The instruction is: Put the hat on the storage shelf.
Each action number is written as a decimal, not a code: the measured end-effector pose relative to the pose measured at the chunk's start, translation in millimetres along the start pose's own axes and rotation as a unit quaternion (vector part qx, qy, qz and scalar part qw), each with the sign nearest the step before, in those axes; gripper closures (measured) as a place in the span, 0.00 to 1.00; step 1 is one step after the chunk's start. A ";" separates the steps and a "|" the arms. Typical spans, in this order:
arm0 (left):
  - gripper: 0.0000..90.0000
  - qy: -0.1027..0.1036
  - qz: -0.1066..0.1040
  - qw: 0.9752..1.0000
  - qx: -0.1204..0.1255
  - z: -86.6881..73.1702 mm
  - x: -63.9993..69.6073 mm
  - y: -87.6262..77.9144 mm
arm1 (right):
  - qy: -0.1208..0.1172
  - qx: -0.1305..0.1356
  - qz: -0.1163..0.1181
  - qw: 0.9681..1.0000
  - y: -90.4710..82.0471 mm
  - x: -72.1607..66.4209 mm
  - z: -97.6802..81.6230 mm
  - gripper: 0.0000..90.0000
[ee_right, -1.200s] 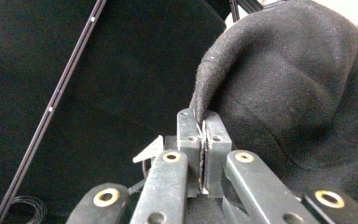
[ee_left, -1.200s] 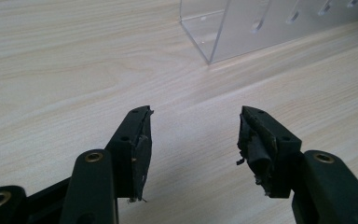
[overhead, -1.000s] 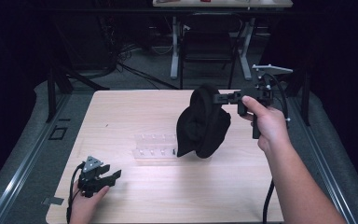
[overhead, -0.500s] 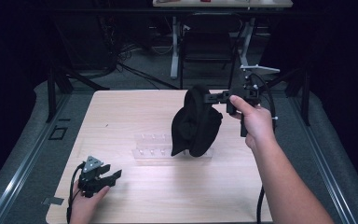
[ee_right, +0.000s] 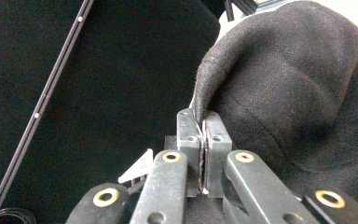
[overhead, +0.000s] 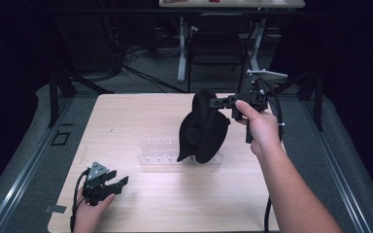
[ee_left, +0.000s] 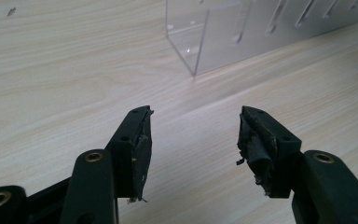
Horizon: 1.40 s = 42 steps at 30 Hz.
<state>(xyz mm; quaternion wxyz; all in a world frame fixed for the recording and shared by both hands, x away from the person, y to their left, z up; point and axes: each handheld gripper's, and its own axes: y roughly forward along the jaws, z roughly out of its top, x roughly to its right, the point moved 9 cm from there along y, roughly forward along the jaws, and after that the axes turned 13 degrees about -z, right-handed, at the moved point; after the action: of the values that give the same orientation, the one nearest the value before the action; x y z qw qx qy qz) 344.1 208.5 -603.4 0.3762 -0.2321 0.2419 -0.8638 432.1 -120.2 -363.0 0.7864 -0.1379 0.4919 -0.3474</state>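
Observation:
A black fabric hat [overhead: 203, 130] hangs above the wooden table [overhead: 141, 116], its lower edge over the clear acrylic rack [overhead: 158, 151]. My right gripper [overhead: 212, 102] is shut on the hat's upper edge and held level, pointing left. In the right gripper view the jaws are pressed together on the rim of the black hat [ee_right: 289, 88], right gripper [ee_right: 203, 122]. My left gripper [overhead: 119, 185] rests on the table at the front left, open and holding nothing. The left gripper view has my left gripper [ee_left: 193, 128] with its worn pads apart over bare wood, and a corner of the clear rack [ee_left: 242, 32] ahead.
The table's front and right edges lie near my forearm. Beyond the far edge stand a dark chair [overhead: 214, 51] and white desk legs [overhead: 181, 48] on grey floor. A metal rail [overhead: 24, 170] runs along the table's left side.
My right gripper has carried the hat a little to the left and down, so it now hangs over the rack's right end. The left gripper has kept still.

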 end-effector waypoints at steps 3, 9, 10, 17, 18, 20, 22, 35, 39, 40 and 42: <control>0.50 0.003 -0.007 1.000 0.007 5.7 5.4 -0.9 | 0.001 0.000 0.008 1.000 3.7 -3.8 -0.6 0.98; 0.51 0.008 -0.021 1.000 0.021 18.2 16.0 -2.1 | 0.000 -0.001 0.025 1.000 13.1 -13.6 -3.3 0.98; 0.51 0.009 -0.023 0.999 0.020 20.0 17.2 -2.4 | -0.002 -0.002 0.026 1.000 13.6 -14.2 -3.7 0.98; 0.54 0.028 -0.041 0.998 0.024 36.1 34.3 -0.4 | -0.004 -0.001 0.027 1.000 16.3 -16.6 -4.4 0.98; 0.54 0.033 -0.047 0.998 0.025 40.1 38.6 1.1 | -0.004 -0.001 0.027 1.000 16.4 -16.4 -4.5 0.98; 0.55 0.037 -0.055 0.997 0.028 46.2 45.1 3.9 | -0.004 -0.001 0.028 1.000 17.0 -16.4 -4.9 0.98; 0.56 0.041 -0.067 0.996 0.032 54.0 54.0 9.0 | -0.005 -0.002 0.029 1.000 18.0 -17.2 -5.6 0.98; 0.60 0.094 -0.107 0.990 0.024 89.3 105.3 37.4 | 0.001 -0.003 0.050 0.999 23.9 -20.0 -8.0 0.98; 0.62 0.111 -0.111 0.987 0.018 97.5 118.7 44.2 | 0.000 -0.003 0.050 0.999 23.8 -19.7 -7.9 0.98; 0.62 0.111 -0.111 0.987 0.018 97.5 118.7 44.2 | 0.000 -0.002 0.050 0.999 23.8 -20.0 -7.9 0.98; 0.62 0.121 -0.114 0.986 0.015 102.9 128.1 48.9 | -0.001 -0.001 0.050 0.999 23.9 -20.1 -7.8 0.98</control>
<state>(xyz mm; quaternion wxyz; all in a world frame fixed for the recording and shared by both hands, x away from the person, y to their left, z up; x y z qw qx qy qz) 352.3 56.5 -524.5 0.2463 -0.1459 0.2442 -0.9265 429.6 -88.3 -366.4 0.8030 -0.1144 0.4976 -0.3074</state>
